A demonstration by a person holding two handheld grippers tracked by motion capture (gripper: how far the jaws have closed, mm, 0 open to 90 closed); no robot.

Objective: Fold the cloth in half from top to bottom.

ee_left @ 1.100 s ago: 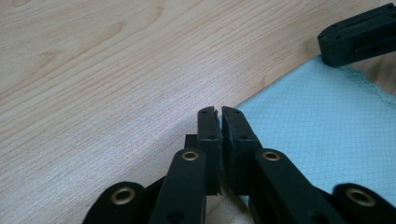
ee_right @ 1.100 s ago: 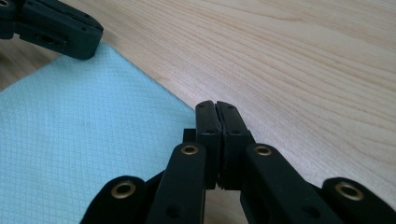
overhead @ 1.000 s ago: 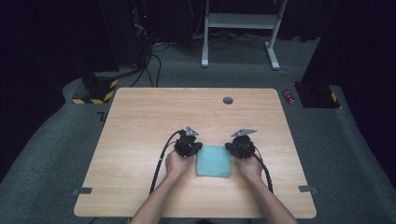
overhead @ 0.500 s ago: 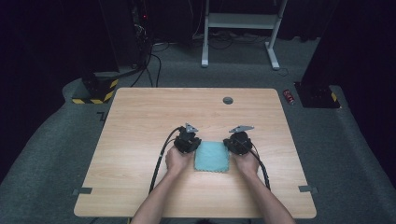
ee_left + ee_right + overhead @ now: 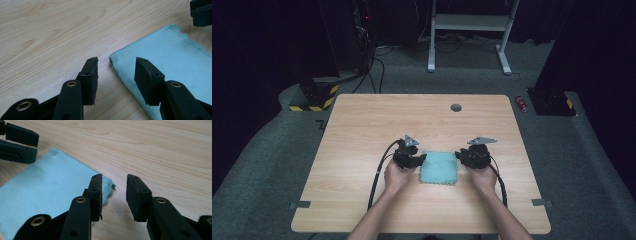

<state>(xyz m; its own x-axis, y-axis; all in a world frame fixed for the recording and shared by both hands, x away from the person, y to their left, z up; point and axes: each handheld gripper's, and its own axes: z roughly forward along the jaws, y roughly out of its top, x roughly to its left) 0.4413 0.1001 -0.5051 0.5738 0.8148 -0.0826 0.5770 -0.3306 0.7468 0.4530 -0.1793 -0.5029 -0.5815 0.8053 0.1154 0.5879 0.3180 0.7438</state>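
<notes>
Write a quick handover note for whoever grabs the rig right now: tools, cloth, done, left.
Left tool: jaws have just been opening, apart now, at the left near corner of the teal cloth; one jaw over the cloth, one over bare wood, not pinching it.
Right tool: jaws also just opening, apart, at the cloth's right corner; nothing gripped.
Cloth: lies flat and folded on the wooden table, between the two tools, near the person's edge.
Done: the cloth looks folded and released.
Left: probably back both tools away, or regrip for another fold; I can't tell which is planned.
</notes>
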